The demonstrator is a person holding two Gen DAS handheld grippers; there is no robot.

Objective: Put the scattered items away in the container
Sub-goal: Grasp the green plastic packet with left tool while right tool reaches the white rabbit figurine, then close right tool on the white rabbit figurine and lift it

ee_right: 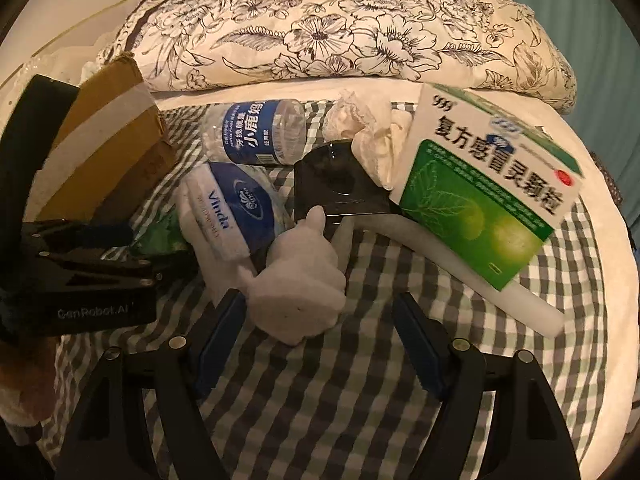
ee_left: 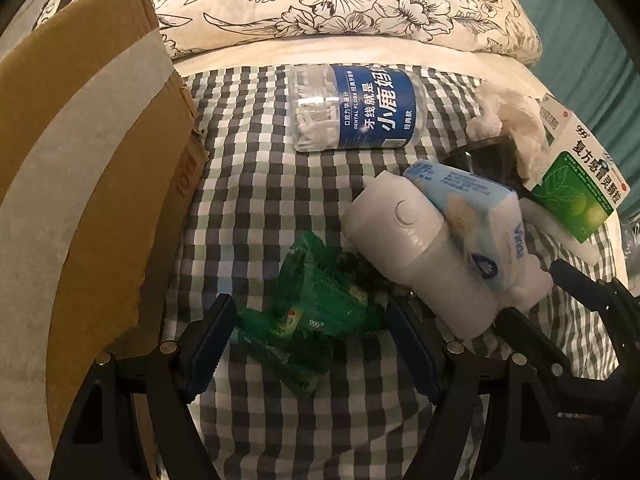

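On a checked bedspread, your cardboard box [ee_left: 92, 152] stands at the far left, its taped flap leaning toward the clutter; that is where everything must go. Just beside it, your left gripper [ee_left: 308, 344] hangs spread wide and empty, its blue pads [ee_left: 208, 344] straddling a heap of green sachets [ee_left: 316, 320]. They look thin and slippery, so judge the pinch carefully: drop low enough to gather the crumpled middle of the heap instead of one loose corner, then close slowly.

Farther back lies a dental floss jar [ee_left: 356, 108] on its side, well apart from both tools. To the right, a white bottle [ee_left: 416, 248] lies slanted with a tissue pack [ee_left: 476, 216] resting across it; lifting the bottle first would likely tip the pack off.

Your right gripper [ee_right: 320, 332] is likewise parted and holding nothing, with the bottle's white nozzle end [ee_right: 300, 280] between its fingers, nearer the left one. Centre it before squeezing, since the moulded shape may twist out. Behind sit a dark case [ee_right: 336, 184], crumpled tissue [ee_right: 372, 136] and, at far right, a green medicine box [ee_right: 488, 188] propped on a white foam bar [ee_right: 520, 300].
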